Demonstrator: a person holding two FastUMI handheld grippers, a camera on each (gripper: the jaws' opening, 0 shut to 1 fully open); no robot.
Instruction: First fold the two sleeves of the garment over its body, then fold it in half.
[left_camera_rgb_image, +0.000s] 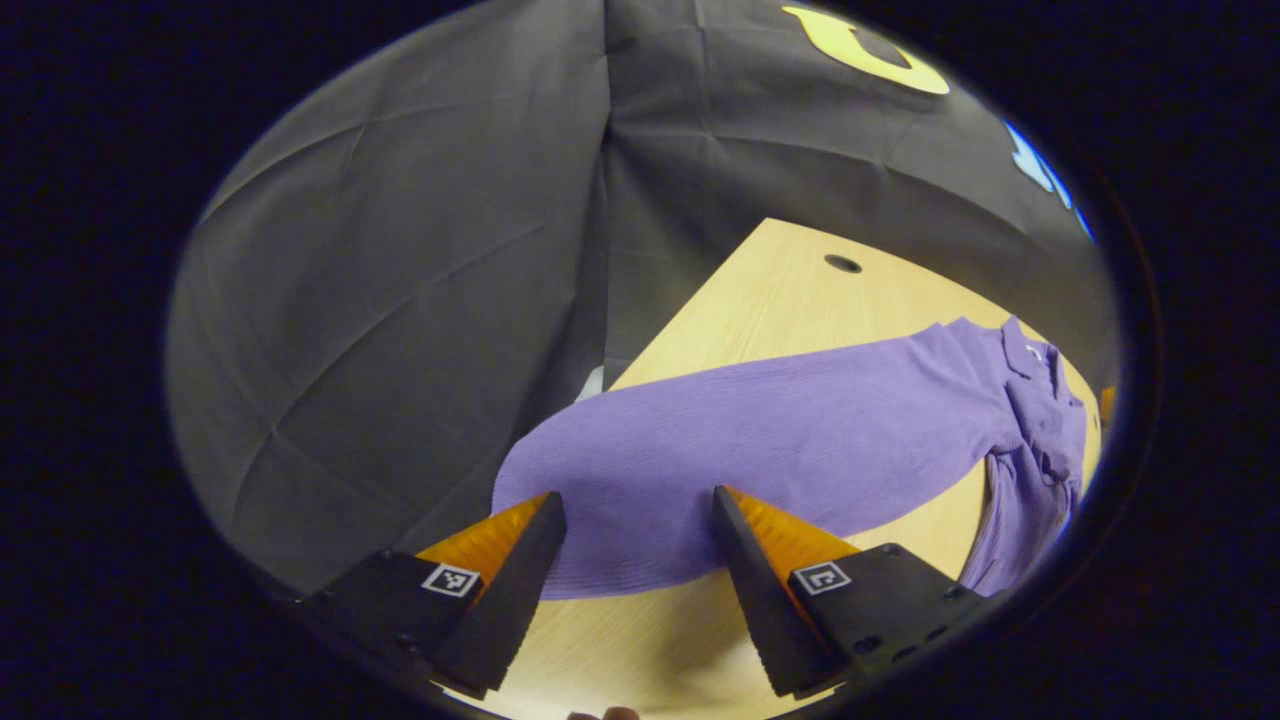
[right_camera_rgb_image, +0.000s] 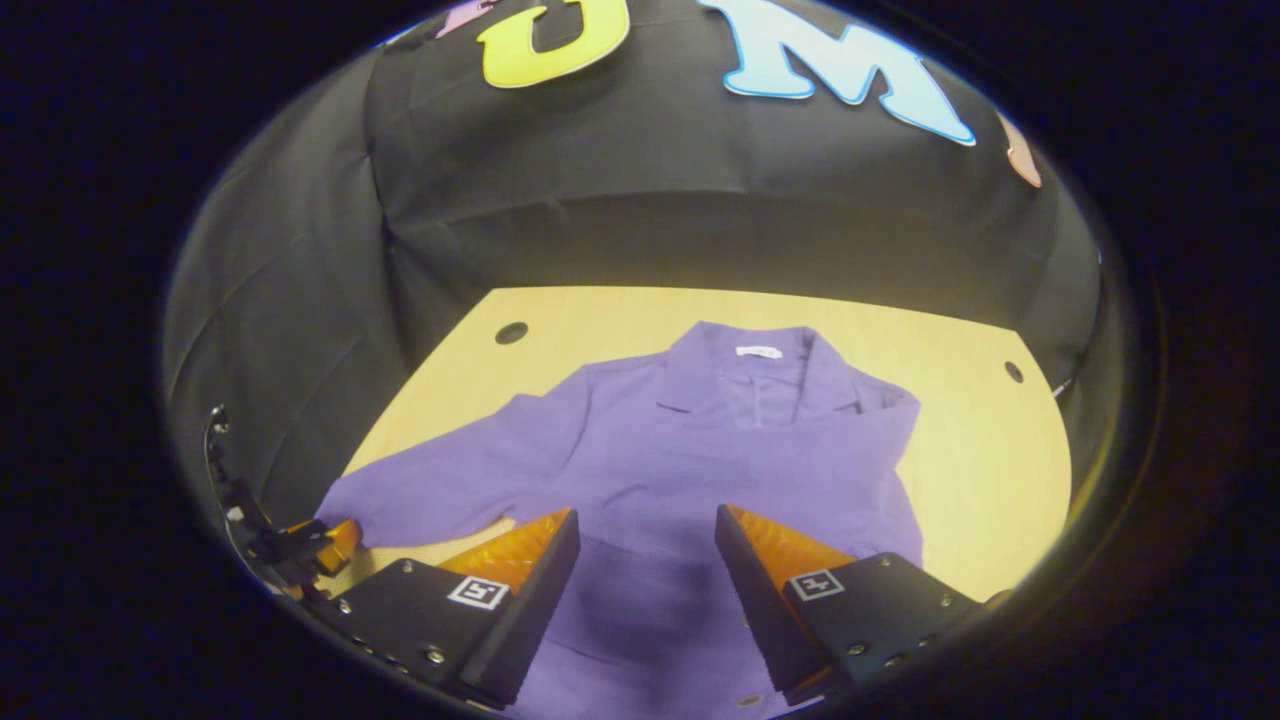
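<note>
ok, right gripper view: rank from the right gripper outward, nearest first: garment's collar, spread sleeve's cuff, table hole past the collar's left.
From the right gripper, jaws open over the garment:
1. Sleeve cuff, low left beside the left gripper.
2. Collar, straight ahead, mid-table.
3. Table hole, far left, near the wall.

The scene is enclosed by a wall of black cloth (right_camera_rgb_image: 700, 190), which is creased and marked by fold lines. In the left gripper view a vertical seam (left_camera_rgb_image: 605, 180) is seen where two panels of the cloth (left_camera_rgb_image: 400, 280) meet at a corner. A table (right_camera_rgb_image: 980, 440) of pale, light-grained wood is set against this cloth. Two small dark round holes are cut into the tabletop near its far corners, one at the left (right_camera_rgb_image: 511, 332) and one at the right (right_camera_rgb_image: 1014, 371). The tabletop is lit evenly from above, while the cloth is left dim and matte.
</note>
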